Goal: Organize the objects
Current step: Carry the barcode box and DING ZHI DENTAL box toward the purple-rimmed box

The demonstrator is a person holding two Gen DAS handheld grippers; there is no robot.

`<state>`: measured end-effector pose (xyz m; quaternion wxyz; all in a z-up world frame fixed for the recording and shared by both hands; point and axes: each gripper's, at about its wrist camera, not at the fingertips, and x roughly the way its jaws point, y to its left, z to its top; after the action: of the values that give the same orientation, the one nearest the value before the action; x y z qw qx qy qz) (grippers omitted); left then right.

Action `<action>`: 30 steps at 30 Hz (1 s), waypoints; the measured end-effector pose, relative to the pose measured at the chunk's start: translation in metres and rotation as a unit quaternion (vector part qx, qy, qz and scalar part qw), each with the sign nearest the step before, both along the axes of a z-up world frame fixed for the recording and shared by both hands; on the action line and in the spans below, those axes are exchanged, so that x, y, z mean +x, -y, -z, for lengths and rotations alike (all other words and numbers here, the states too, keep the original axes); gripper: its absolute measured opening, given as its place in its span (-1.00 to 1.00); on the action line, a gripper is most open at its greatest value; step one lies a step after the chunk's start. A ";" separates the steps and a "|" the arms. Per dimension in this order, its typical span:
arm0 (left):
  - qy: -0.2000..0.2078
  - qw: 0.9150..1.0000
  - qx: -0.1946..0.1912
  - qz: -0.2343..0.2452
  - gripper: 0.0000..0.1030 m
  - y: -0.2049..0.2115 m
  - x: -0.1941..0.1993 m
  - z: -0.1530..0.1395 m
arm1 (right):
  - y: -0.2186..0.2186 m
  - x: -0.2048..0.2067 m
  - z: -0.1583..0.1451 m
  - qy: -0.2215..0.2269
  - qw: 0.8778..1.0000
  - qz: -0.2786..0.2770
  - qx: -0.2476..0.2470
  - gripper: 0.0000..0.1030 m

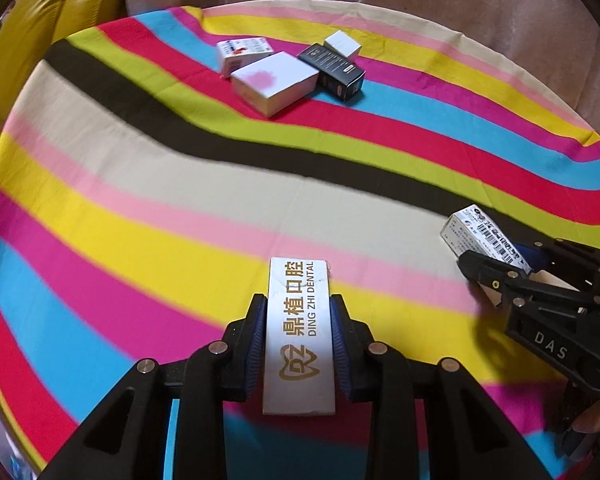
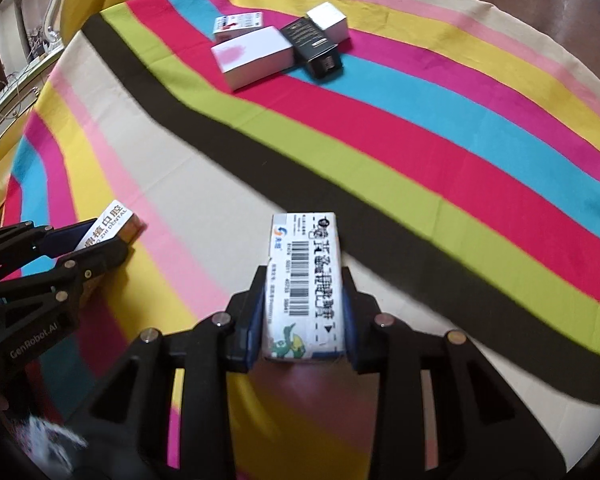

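- Nearest the left wrist camera, the left claw [image 1: 299, 336] is closed on a long white carton, the dental box [image 1: 299, 340], its blue pads pressing both long sides near the middle.
- Gold print on this carton reads "DING ZHI DENTAL", with large Chinese characters beside it and a tooth-shaped "DZ" emblem lower down.
- Nearest the right wrist camera, the right claw [image 2: 304, 312] is clamped on a second white carton, the barcode box [image 2: 304, 280], gripped by its long sides.
- That carton shows a barcode, bold black Chinese characters, a small blue and orange logo and a green cartoon creature; the fine print is too small to read.
- Both cartons appear to be held just above the striped cloth [image 1: 140, 220] covering the bench, at its near side.
- At the far side sits a cluster of boxes touching or overlapping: a large white box with a pink smudge [image 1: 275, 82], a black box [image 1: 334, 72] with unreadable pale text, a small white box [image 1: 342, 43] and a printed white box [image 1: 244, 51].
- Each claw body carries lettering: "DAS" on the right one, "GenRobot.AI" on the left.
- The step in hand is probably carrying both cartons to that cluster.
- To do it well, each carton should stay level and firmly pinched, travel clear of the cloth's folds, and be set down beside the group, not on top, with the two claws kept apart to avoid collision.
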<state>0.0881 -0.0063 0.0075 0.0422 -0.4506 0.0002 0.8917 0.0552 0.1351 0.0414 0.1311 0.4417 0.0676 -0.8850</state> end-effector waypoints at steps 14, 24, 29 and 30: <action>-0.009 1.000 0.025 -0.012 -0.38 0.031 0.070 -0.008 | 0.022 0.064 -0.019 -0.011 1.000 -0.017 0.014 -0.29; -0.043 0.998 0.046 -0.018 -0.38 0.056 0.102 -0.032 | 0.051 0.099 -0.030 -0.031 0.998 -0.036 0.035 -0.29; -0.058 0.996 0.060 -0.033 -0.38 0.076 0.119 -0.043 | 0.074 0.115 -0.041 -0.045 0.996 -0.057 0.048 -0.29; -0.061 0.996 0.061 -0.036 -0.38 0.081 0.123 -0.045 | 0.079 0.118 -0.042 -0.047 0.996 -0.061 0.051 -0.29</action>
<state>0.2111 -0.0869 0.0526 0.0376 -0.3920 -0.0678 0.9167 0.1735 0.0566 0.0838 0.1587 0.4007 0.1457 -0.8905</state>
